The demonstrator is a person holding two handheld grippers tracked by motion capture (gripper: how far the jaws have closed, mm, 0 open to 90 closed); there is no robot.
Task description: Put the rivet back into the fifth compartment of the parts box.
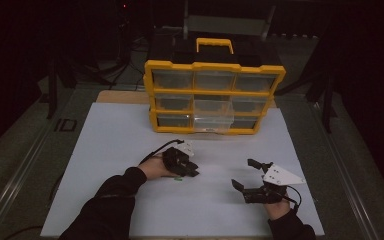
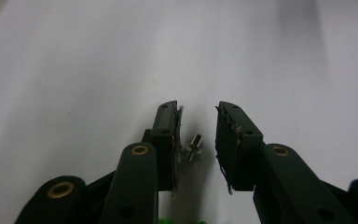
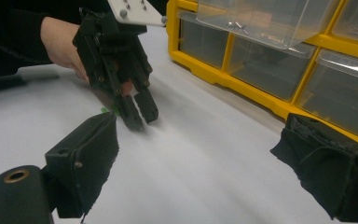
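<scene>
Left gripper view, lower centre: the left gripper [image 2: 196, 140], jaws narrowed but with a gap remaining, straddles a small metal fastener [image 2: 192, 147] lying on the white bench [image 2: 74, 70]; contact with the left pad cannot be judged. A green scrap [image 2: 168, 220] is cut off by the bottom edge. High view, lower right: the right gripper [image 1: 246, 175], jaws wide apart and empty. Upper centre: yellow drawer organiser [image 1: 215, 67], contents indistinct.

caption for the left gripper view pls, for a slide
Left gripper with black jaws slightly apart around a small silver metal rivet on the white table sheet.
</scene>
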